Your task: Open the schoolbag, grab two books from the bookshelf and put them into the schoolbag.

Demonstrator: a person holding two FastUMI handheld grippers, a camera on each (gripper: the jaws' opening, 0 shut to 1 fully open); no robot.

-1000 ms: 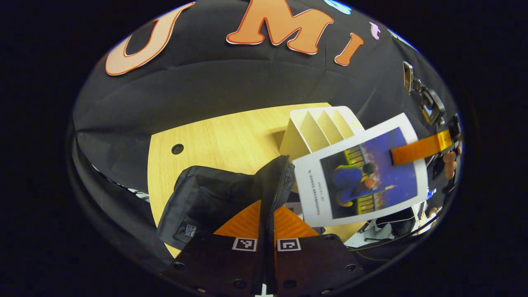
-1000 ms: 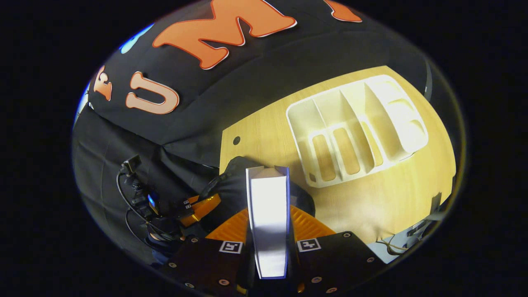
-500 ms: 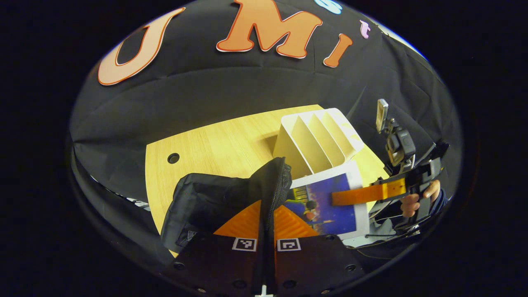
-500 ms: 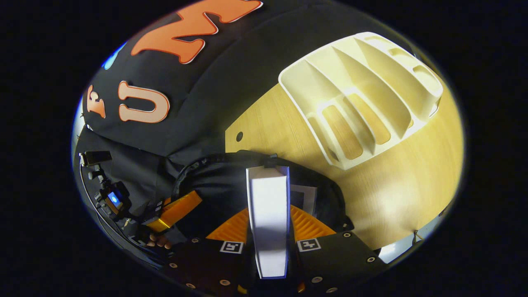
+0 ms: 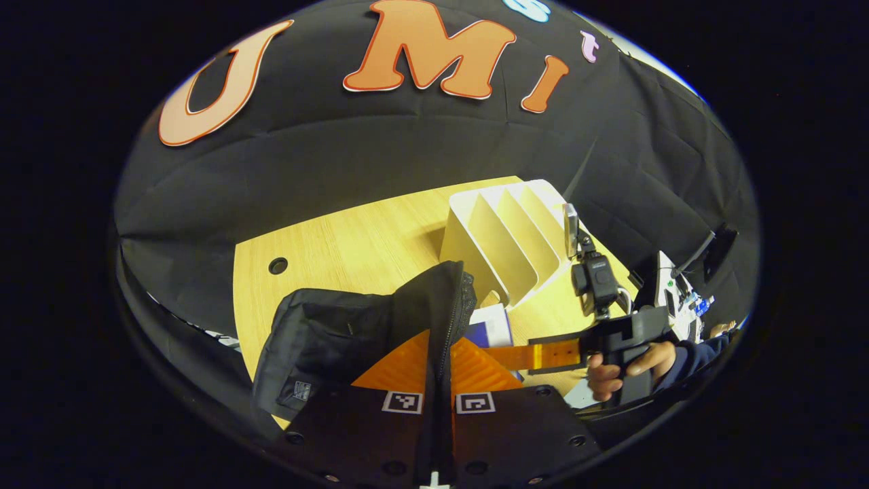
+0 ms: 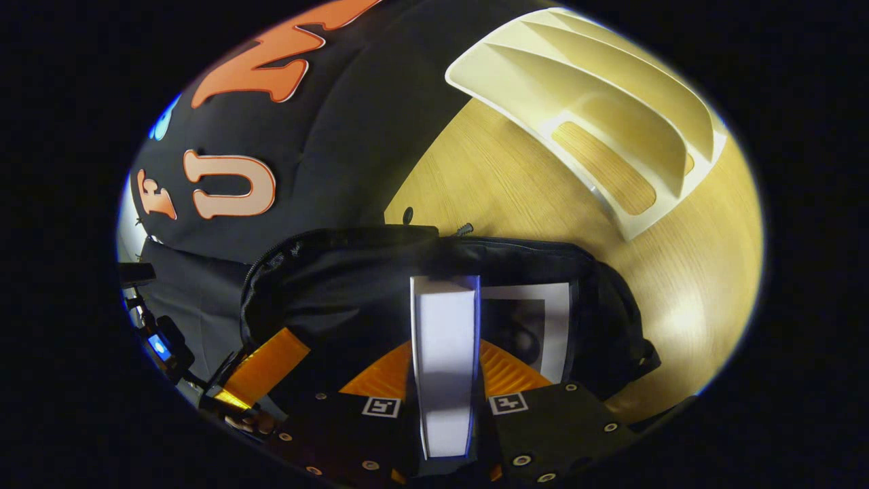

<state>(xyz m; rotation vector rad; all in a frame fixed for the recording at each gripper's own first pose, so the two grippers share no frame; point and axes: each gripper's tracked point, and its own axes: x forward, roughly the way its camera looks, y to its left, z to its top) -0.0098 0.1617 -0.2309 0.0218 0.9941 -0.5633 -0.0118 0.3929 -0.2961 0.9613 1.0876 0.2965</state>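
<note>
Over the open schoolbag (image 6: 339,285), right gripper (image 6: 445,353) is clamped on a book (image 6: 445,339); left gripper (image 5: 438,353) pinches the bag's zippered rim (image 5: 451,305), beside the empty white bookshelf (image 5: 509,238)

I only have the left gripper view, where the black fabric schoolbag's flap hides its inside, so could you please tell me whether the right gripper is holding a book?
Observer: Yes. In the right gripper view, the right gripper is shut on a thin white-edged book, seen edge-on, down in the mouth of the black fabric schoolbag.
Operator: Thank you. Is another book in there?
Observer: Yes, a book with a white border and dark picture lies in the bag just beside the held one.
Operator: And the shelf?
Observer: The slots of the white plastic bookshelf that show hold no books; the wooden table shows through its cut-outs.
</note>
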